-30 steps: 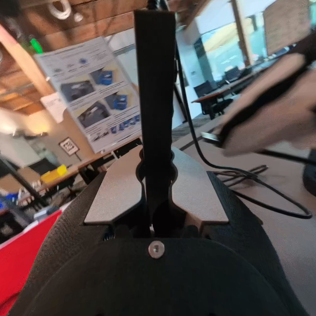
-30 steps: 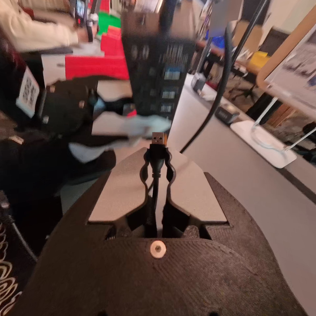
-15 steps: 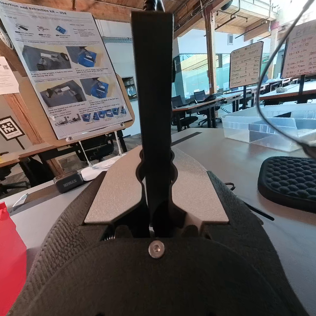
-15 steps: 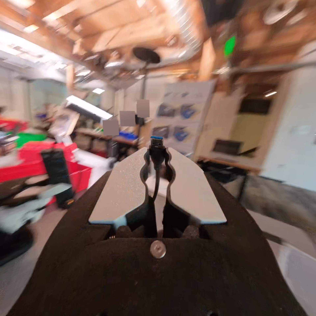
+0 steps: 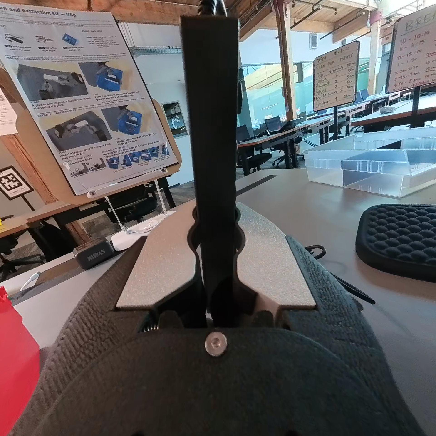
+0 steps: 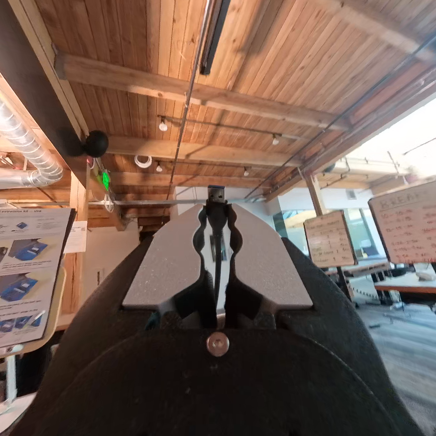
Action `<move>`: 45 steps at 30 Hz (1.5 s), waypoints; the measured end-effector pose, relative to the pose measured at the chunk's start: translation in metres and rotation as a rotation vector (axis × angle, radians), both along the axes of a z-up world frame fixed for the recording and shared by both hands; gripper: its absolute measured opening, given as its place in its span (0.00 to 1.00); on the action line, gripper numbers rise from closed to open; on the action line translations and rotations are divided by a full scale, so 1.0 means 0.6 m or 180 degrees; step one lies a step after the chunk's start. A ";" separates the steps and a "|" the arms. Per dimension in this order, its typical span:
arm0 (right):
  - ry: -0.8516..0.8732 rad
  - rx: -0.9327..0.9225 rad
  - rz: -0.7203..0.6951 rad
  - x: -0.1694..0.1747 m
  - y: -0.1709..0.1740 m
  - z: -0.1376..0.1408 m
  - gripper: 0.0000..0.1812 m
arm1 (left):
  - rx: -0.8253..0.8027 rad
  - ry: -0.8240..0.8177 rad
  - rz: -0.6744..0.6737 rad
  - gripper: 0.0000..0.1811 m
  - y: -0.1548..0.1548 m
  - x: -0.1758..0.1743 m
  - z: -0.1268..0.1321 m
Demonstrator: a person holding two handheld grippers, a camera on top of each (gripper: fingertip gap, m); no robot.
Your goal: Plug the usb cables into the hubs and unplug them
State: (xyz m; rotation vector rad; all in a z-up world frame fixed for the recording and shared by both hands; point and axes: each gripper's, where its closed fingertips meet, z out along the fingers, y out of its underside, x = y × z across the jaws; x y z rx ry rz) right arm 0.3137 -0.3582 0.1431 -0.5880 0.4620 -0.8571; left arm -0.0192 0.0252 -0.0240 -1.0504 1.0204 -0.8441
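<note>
My left gripper [image 5: 215, 217] is shut on a long black USB hub [image 5: 212, 113] that stands upright between the fingers, edge on, so its ports are hidden. The hub's own cable leaves its top end at the frame's upper edge. My right gripper [image 6: 216, 207] is shut on a black USB cable [image 6: 217, 266] just behind its plug [image 6: 215, 194], whose metal tip with a blue insert points up toward the wooden ceiling. Neither gripper shows in the other's view.
In the left wrist view a grey table [image 5: 318, 207] holds a black textured pad [image 5: 398, 238] at right, clear plastic bins [image 5: 368, 169] behind it, an instruction sheet on a stand [image 5: 77, 94], a small dark device [image 5: 94, 252] and a red box [image 5: 14, 342] at left.
The right gripper has swung away from the hub and tilted upward, plug still held. The left gripper has turned to face the table and the instruction sheet, then held steady.
</note>
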 end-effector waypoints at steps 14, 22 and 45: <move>-0.1051 -0.1324 -0.1245 0.058 0.080 -0.083 0.09 | -0.0003 0.0014 -0.0023 0.14 -0.002 0.000 -0.001; 0.0010 -0.3976 -0.1320 0.185 0.184 -0.265 0.09 | -0.0004 0.0016 -0.0020 0.13 -0.002 -0.001 -0.001; 0.2254 -0.4427 0.1751 0.052 0.176 -0.389 0.17 | -0.0017 0.0078 -0.0069 0.13 -0.004 0.004 -0.006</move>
